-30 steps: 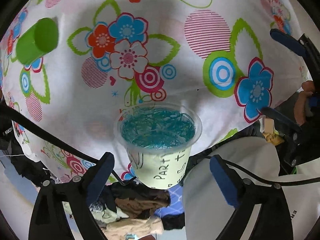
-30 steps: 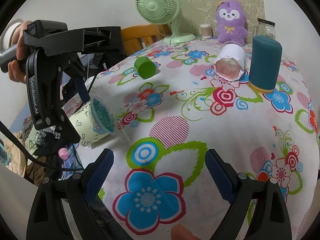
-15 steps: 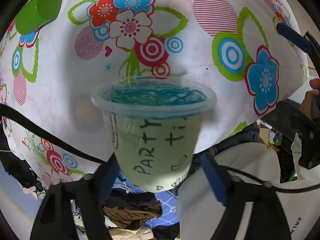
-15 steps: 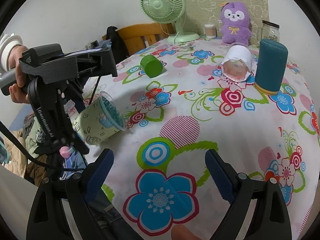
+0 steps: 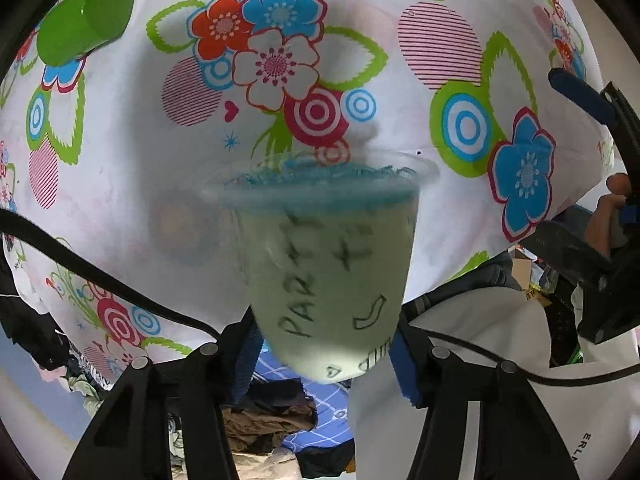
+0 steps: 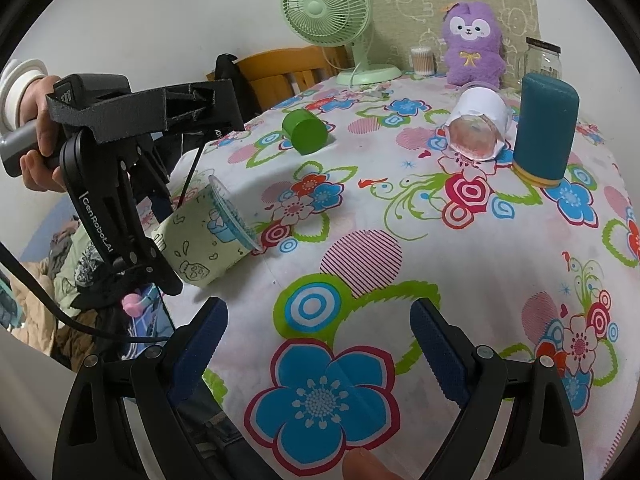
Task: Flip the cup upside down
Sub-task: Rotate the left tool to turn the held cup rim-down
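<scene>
A pale green paper cup [image 5: 328, 276] with "PARTY" lettering and a blue-scribbled clear lid lies on its side at the table's near-left edge, mouth toward the table's middle. It also shows in the right wrist view [image 6: 204, 236]. My left gripper [image 5: 326, 354] is shut on the cup's base end, its blue pads [image 5: 404, 364] pressed on both sides; in the right wrist view the left gripper [image 6: 160, 208] stands at the left. My right gripper [image 6: 316, 344] is open and empty above the flowered tablecloth [image 6: 400, 280], right of the cup.
A green cup [image 6: 306, 132] and a white-sleeved clear cup [image 6: 478, 126] lie on their sides farther back. A teal cylinder [image 6: 544, 136] stands upright at right. A fan [image 6: 332, 12], plush toy [image 6: 474, 44], jar [image 6: 542, 58] and wooden chair [image 6: 288, 72] line the back.
My left gripper moved forward around the cup and closed on its base end. The cup shifted slightly farther onto the table. The right gripper stayed open and about in place.
</scene>
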Demonstrator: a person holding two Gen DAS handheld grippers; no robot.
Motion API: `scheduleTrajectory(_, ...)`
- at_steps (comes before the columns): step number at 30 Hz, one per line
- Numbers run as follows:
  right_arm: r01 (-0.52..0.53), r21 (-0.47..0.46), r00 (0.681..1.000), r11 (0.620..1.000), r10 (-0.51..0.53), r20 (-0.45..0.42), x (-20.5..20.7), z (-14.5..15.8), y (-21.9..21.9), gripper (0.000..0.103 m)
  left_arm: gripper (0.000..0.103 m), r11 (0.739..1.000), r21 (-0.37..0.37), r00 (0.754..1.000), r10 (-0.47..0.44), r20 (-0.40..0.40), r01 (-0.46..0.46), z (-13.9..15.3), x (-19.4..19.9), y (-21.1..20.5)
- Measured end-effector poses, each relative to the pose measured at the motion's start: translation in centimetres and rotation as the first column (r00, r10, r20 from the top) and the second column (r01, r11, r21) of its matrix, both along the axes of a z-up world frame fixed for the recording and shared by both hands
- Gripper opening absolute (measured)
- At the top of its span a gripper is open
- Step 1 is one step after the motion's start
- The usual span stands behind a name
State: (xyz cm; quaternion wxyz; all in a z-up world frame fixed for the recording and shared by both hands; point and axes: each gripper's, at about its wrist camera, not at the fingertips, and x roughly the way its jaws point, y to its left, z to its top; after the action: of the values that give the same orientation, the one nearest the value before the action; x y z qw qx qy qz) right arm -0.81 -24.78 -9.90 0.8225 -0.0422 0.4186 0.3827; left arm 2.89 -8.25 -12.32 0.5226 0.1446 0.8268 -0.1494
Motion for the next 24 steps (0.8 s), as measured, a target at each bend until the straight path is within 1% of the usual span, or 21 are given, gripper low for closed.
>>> scheduleTrajectory(6,0.009,-0.003,1.0,1.0,-0.009,-0.002,-0.07,-0.02,-0.26,0.094,0.059,1.0,0.01,1.0,-0.018,0.0,0.018,-0.48,-0.44,-0.11)
scheduleTrajectory(7,0.009,-0.004,1.0,1.0,-0.009,-0.003,-0.07,-0.02,-0.24,0.094,0.061,1.0,0.009,1.0,-0.019,0.001,0.019,-0.47,-0.47,-0.16)
scheduleTrajectory(8,0.01,-0.005,1.0,1.0,-0.01,-0.002,-0.08,0.0,-0.19,0.094,0.063,1.0,0.006,1.0,-0.019,0.003,0.019,-0.47,-0.48,-0.21)
scheduleTrajectory(10,0.008,-0.007,1.0,1.0,-0.008,0.001,-0.19,0.07,-0.12,0.094,0.082,1.0,0.004,1.0,-0.017,0.012,0.017,-0.49,-0.49,-0.35)
scheduleTrajectory(12,0.005,-0.007,1.0,1.0,-0.005,0.003,-0.23,0.17,0.02,0.094,0.086,1.0,0.009,0.999,-0.019,0.032,0.019,-0.43,-0.37,-0.28)
scheduleTrajectory(15,0.004,-0.007,1.0,1.0,-0.004,0.005,-0.21,0.18,0.12,0.094,0.086,1.0,0.006,0.999,-0.015,0.038,0.015,-0.33,0.03,-0.15)
scheduleTrajectory(17,0.005,-0.007,1.0,1.0,-0.005,0.004,-0.18,0.18,0.12,0.094,0.081,1.0,0.009,0.999,-0.013,0.052,0.013,-0.38,0.12,-0.12)
scheduleTrajectory(18,0.006,-0.007,1.0,1.0,-0.006,0.003,-0.18,0.17,0.1,0.094,0.07,1.0,0.012,0.998,-0.015,0.057,0.014,-0.39,0.17,-0.05)
scheduleTrajectory(19,0.006,-0.007,1.0,1.0,-0.006,0.004,-0.17,0.19,0.13,0.094,0.063,1.0,0.015,0.998,-0.016,0.06,0.015,-0.43,0.17,-0.04)
scheduleTrajectory(24,0.003,0.004,1.0,1.0,-0.003,0.001,-0.1,0.11,0.12,0.094,0.059,1.0,0.016,0.998,-0.008,0.057,0.008,-0.07,0.18,0.28)
